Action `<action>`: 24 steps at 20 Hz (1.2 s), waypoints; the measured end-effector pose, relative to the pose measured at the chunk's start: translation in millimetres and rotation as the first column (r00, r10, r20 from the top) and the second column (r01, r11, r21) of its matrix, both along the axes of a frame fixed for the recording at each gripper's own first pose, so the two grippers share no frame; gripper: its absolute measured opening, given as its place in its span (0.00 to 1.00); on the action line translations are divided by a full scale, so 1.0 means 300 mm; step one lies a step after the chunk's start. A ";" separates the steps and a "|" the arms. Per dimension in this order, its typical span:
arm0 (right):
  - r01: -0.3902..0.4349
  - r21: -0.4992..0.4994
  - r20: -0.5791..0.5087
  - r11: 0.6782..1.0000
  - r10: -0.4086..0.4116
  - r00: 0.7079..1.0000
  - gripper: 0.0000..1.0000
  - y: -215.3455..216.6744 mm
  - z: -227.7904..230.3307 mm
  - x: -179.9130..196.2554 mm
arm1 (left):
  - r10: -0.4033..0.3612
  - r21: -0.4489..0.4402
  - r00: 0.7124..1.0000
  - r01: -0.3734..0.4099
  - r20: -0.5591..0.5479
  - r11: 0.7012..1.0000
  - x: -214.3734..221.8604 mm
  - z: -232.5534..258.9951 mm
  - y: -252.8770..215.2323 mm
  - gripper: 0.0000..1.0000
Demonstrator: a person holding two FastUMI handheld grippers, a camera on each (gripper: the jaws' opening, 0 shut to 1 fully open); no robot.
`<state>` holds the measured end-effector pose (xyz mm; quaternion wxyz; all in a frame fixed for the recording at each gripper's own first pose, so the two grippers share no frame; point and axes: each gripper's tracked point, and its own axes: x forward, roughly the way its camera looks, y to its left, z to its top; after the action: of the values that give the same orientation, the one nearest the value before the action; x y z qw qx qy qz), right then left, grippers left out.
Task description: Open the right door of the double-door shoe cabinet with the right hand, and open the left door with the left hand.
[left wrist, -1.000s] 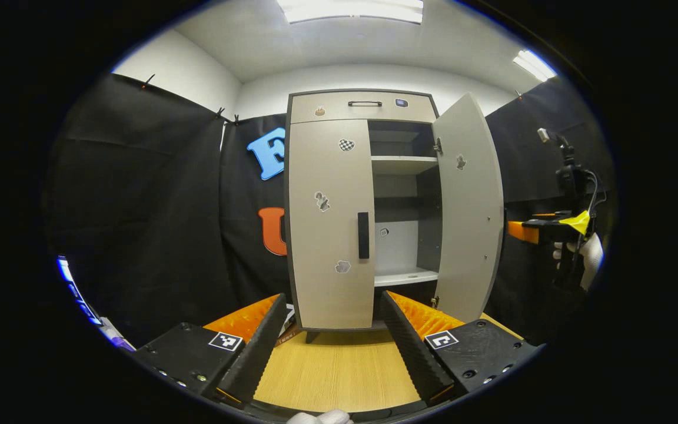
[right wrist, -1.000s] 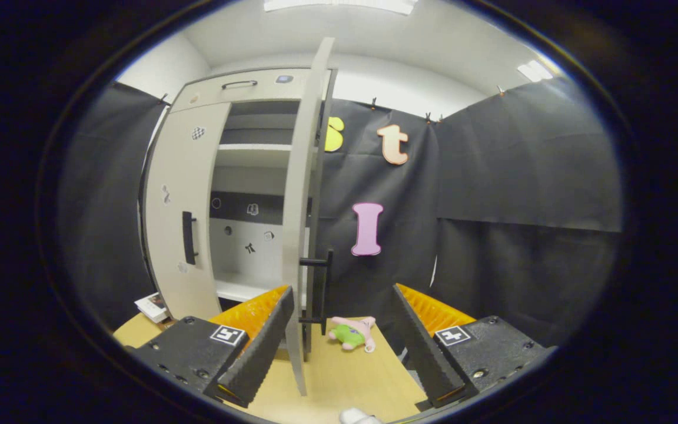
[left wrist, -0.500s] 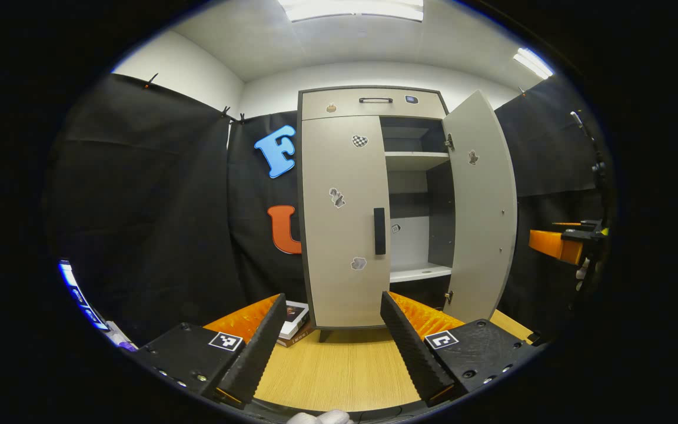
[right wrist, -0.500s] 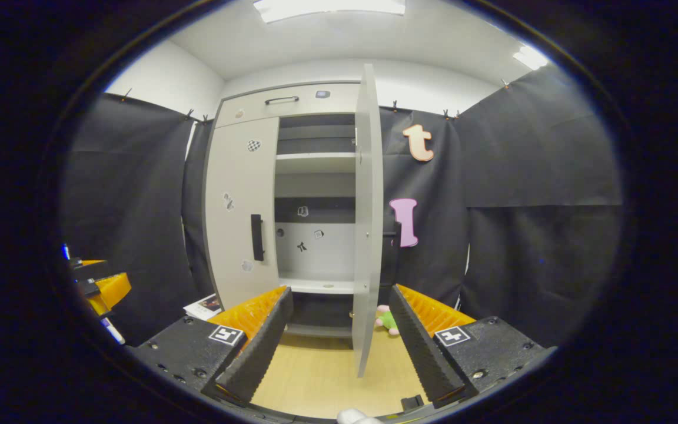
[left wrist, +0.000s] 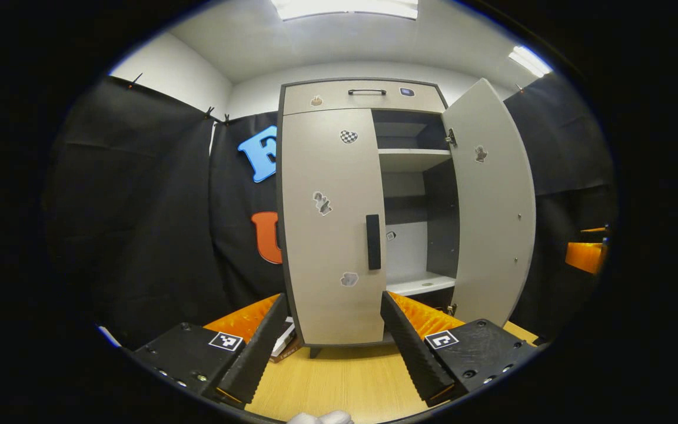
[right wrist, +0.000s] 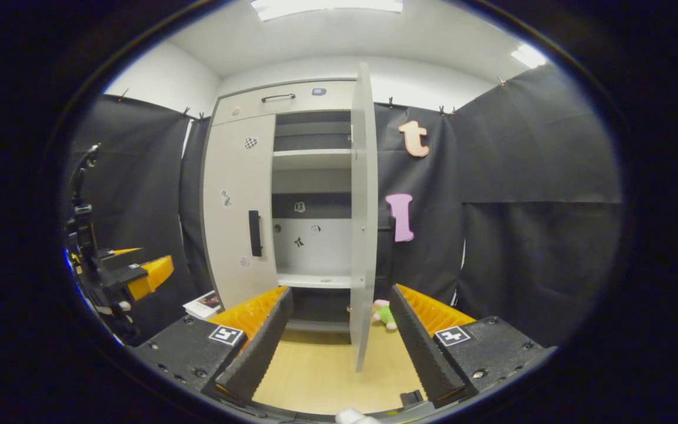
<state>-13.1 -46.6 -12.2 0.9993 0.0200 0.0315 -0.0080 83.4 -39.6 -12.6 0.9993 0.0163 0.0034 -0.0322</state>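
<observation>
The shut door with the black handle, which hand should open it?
Left. The left claw is open and faces the left door, with the black handle just above its fingers. The right door is already swung open, and the right claw sits in front of that one, so its job looks done.

Shoe cabinet [left wrist: 330,229]: matt, smooth laminate-like panels. Door handle [left wrist: 373,242]: matt. Table [left wrist: 345,383]: light wood-grain, at 6 o'clock. Booth wall [right wrist: 539,235]: matt cloth.

Beige shoe cabinet [left wrist: 327,235] with black handle [left wrist: 373,241], a pink-and-green plush toy [right wrist: 382,312] (small), light wood table [left wrist: 345,383]
</observation>
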 end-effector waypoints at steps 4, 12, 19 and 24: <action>-0.003 0.001 0.001 1.000 0.003 1.000 1.00 -0.021 0.025 0.032 | -0.026 -0.007 0.999 0.026 0.025 1.000 0.222 0.030 -0.101 0.96; 0.011 -0.017 0.002 1.000 -0.011 1.000 1.00 -0.089 0.050 0.139 | -0.056 -0.011 0.998 0.056 -0.008 0.998 0.638 -0.011 -0.280 0.96; -0.002 -0.026 -0.027 1.000 0.001 1.000 1.00 -0.106 0.034 0.219 | -0.033 -0.027 0.999 0.033 -0.016 0.999 0.861 -0.031 -0.305 0.96; -0.014 -0.027 -0.034 1.000 0.013 0.999 1.00 -0.094 0.017 0.257 | -0.028 -0.044 1.000 0.028 -0.012 0.999 0.883 -0.027 -0.301 0.75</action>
<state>64.0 -74.9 -7.0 0.9988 0.0060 0.0486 -0.0022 348.4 -129.8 -20.5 0.9989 -0.0057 0.0087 -0.0464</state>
